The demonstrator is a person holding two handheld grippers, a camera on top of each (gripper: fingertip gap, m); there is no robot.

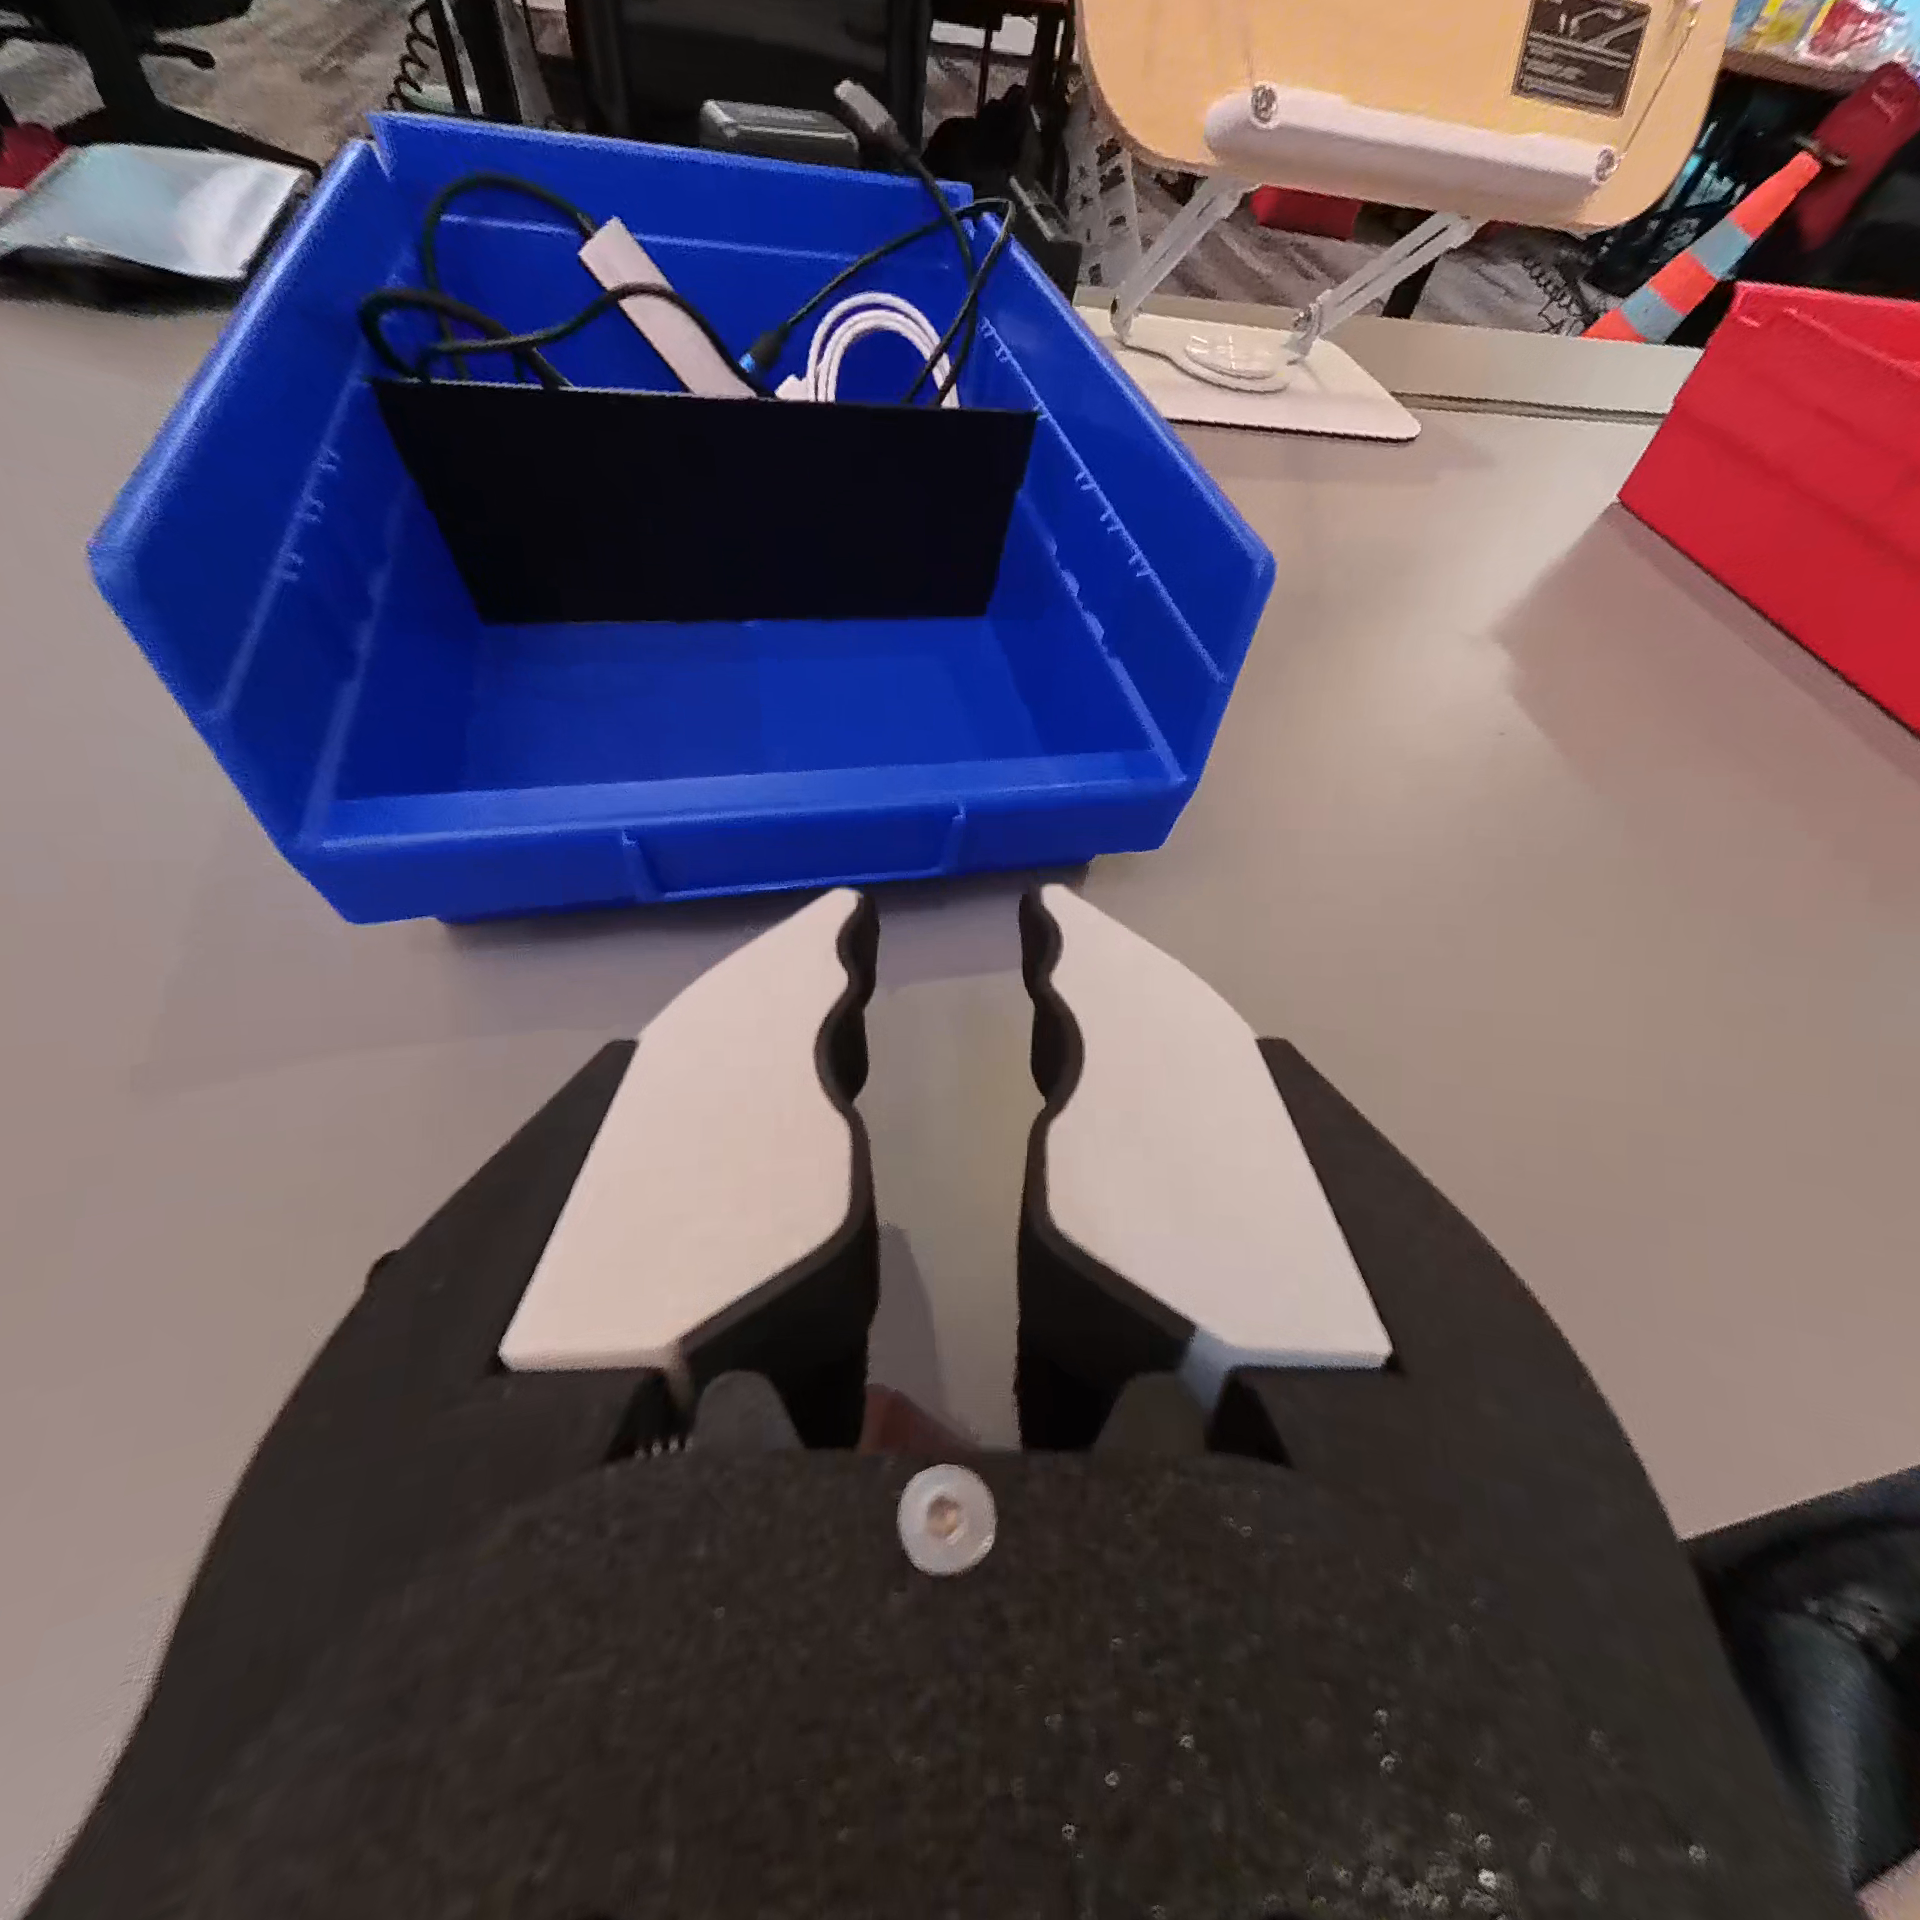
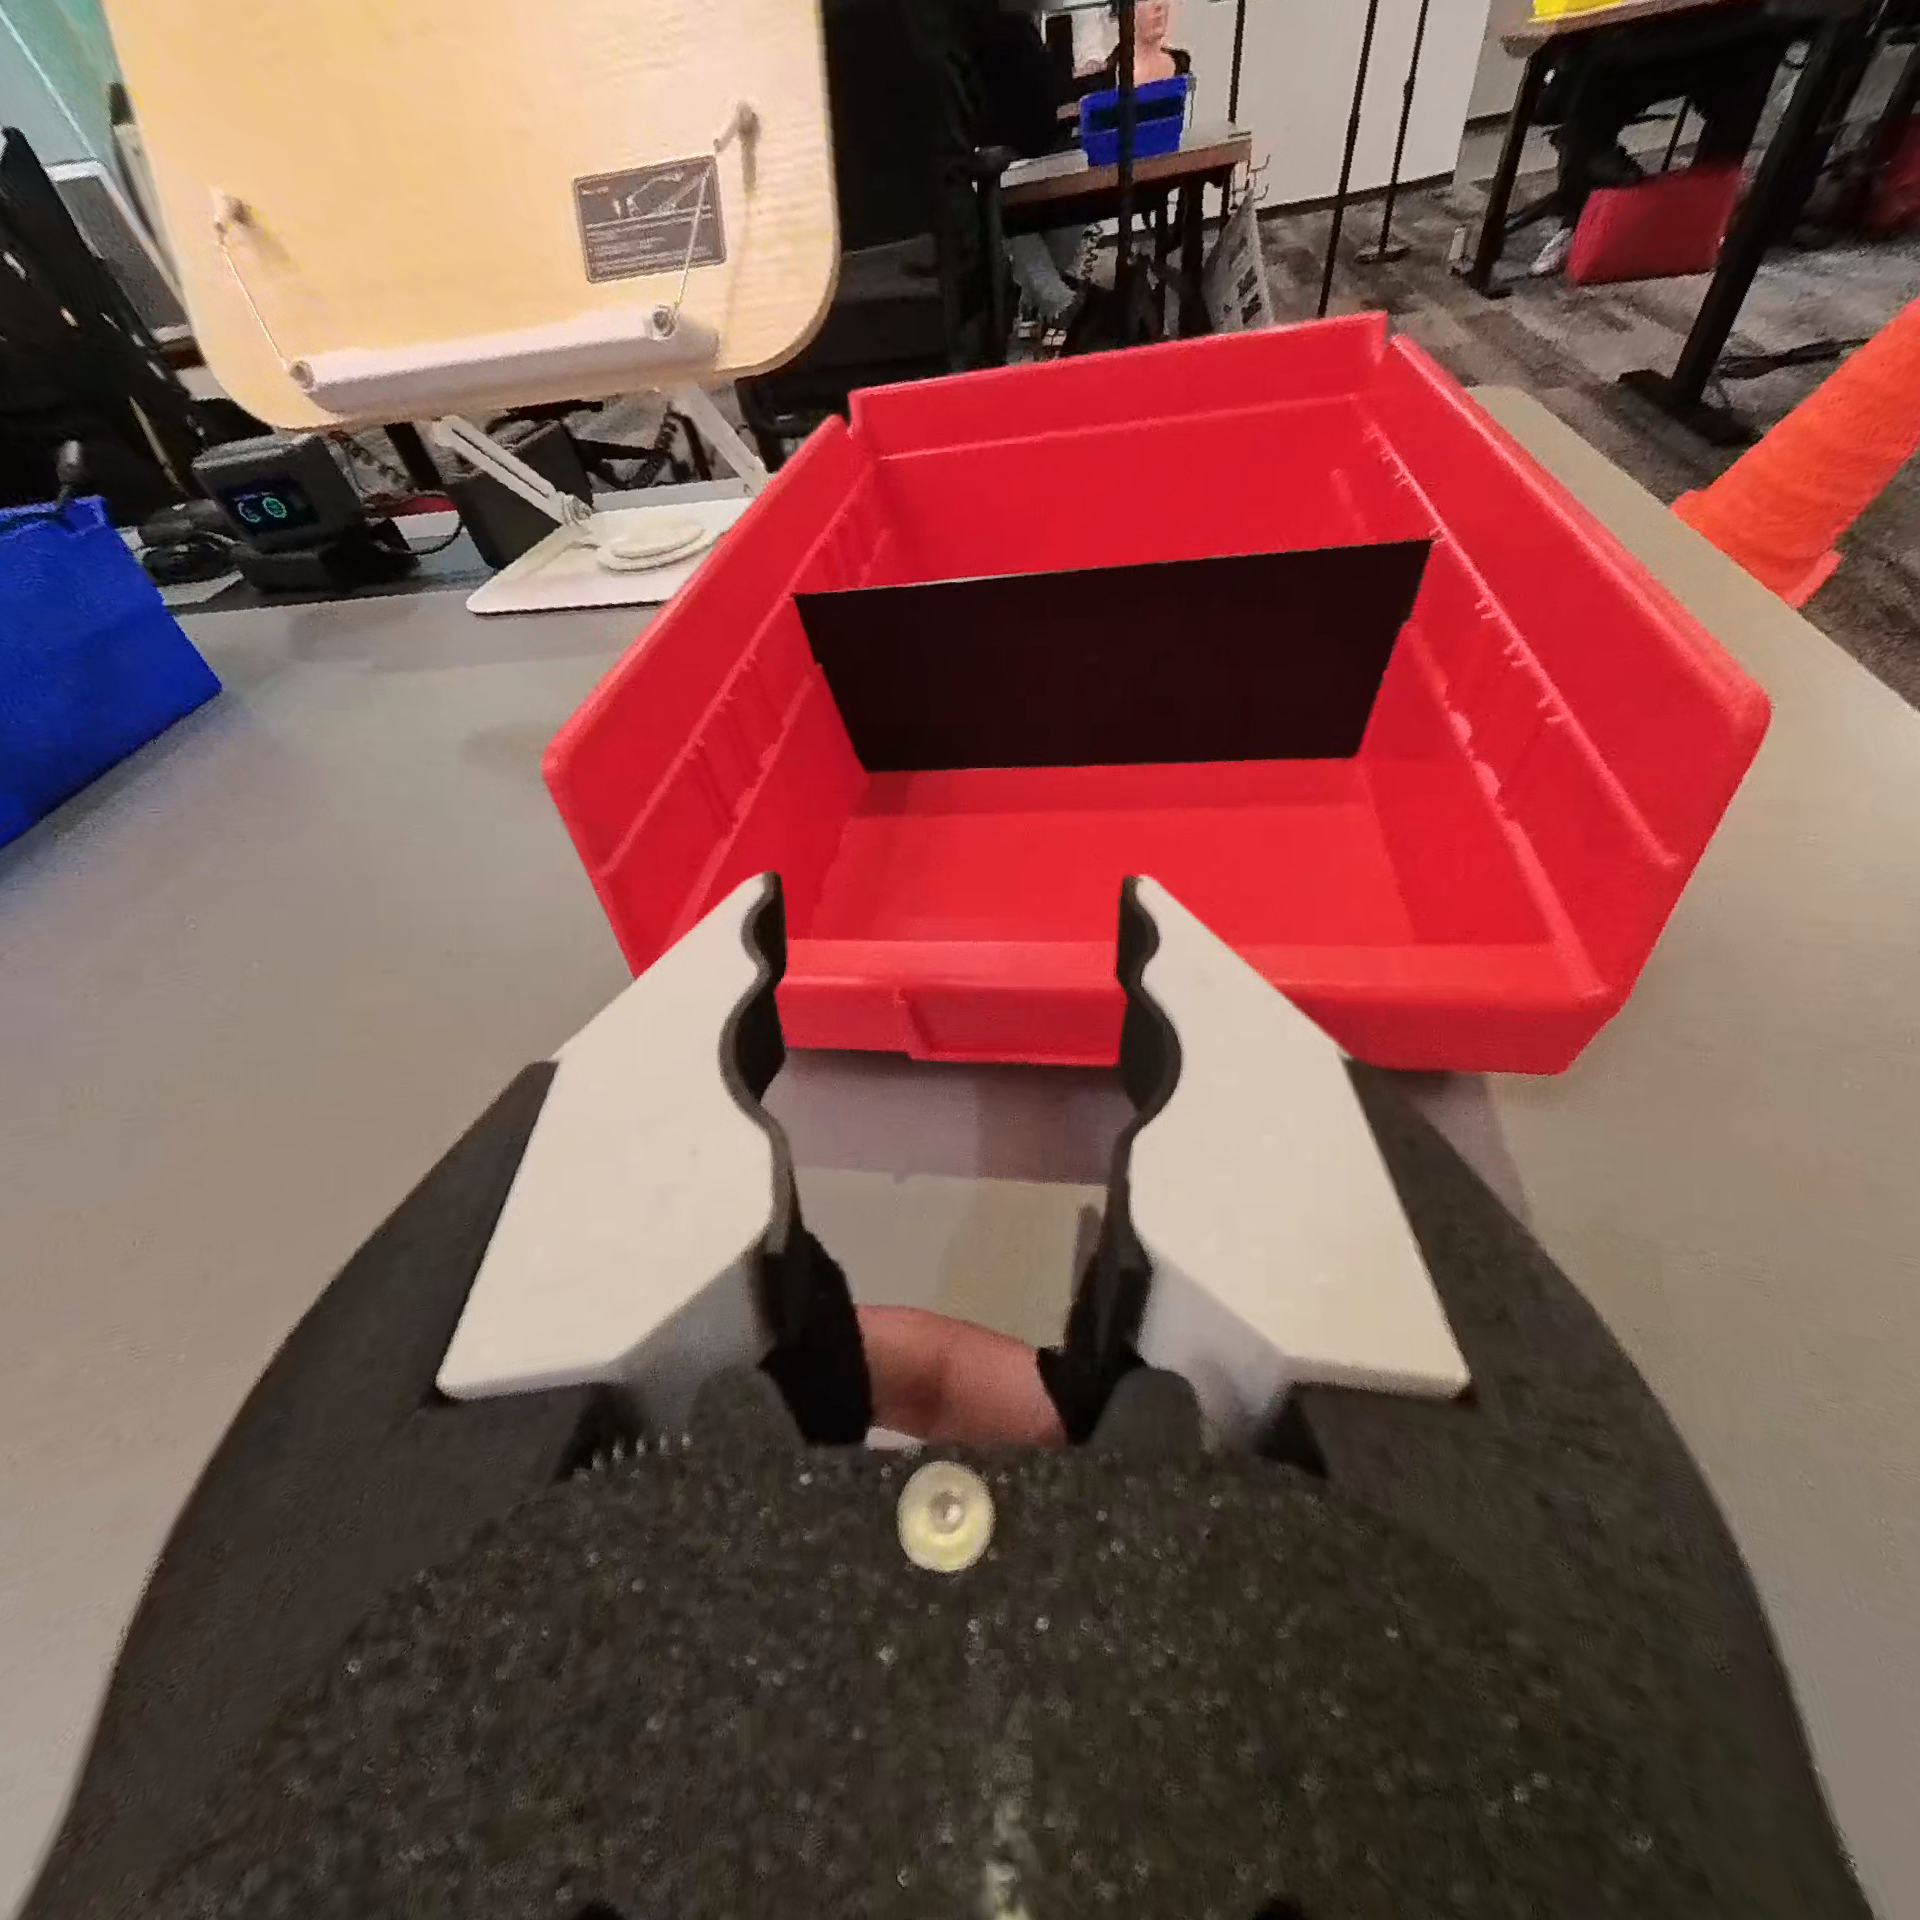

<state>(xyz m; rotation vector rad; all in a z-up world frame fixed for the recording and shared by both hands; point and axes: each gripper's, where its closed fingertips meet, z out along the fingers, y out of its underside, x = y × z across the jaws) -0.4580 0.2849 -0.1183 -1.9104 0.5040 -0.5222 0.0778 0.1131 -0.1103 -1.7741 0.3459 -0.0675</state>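
Your left tongs are spread a little, nothing between the fingers, hanging over the grey table just short of the front lip of the blue bin. The tips aren't touching it, just near it.

That bin is split by a black divider standing upright across the middle. The front compartment, the one closest to your tongs, has only bare blue floor showing. Behind the divider is all the stuff: black cables looped up above the divider edge, a coiled white cable, and a slim silvery stick-shaped gadget leaning at a tilt. One black cable drapes over the back wall.

Your right tongs are spread wider, also holding nothing. They sit just in front of the red bin, and from that camera the fingertips overlap its low front wall; can't tell if they actually touch. Same layout there: a black divider upright across it, front compartment showing only red floor, back one mostly hidden.

Further out on the table, between the two bins, a pale wooden board on a white folding stand sits behind them, and an orange cone stands off the table's right edge.
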